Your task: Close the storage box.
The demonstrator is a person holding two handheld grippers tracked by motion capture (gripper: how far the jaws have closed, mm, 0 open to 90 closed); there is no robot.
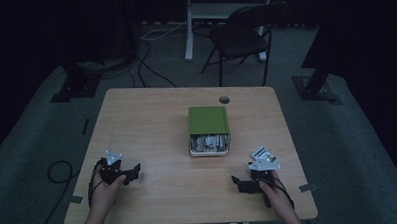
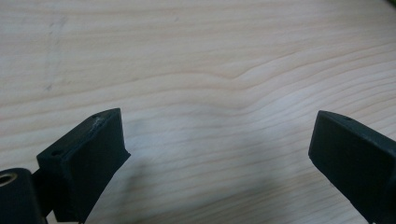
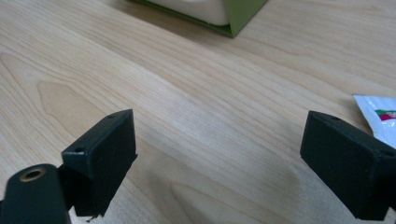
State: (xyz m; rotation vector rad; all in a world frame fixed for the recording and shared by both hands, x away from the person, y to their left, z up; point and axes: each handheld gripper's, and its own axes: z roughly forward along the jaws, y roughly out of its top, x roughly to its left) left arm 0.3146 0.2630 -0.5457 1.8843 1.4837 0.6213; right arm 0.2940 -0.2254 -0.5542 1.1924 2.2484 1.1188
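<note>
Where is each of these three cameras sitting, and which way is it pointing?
High view: above the person's side, looking forward and down on the wooden table; both hands show, holding the left gripper and right gripper.
Left gripper view: rides the left gripper, looking along its wide-apart jaws at bare tabletop.
Right gripper view: rides the right gripper, jaws wide apart, facing the green box and a white packet.
Shared: the high and right gripper views both show box and packet.
</note>
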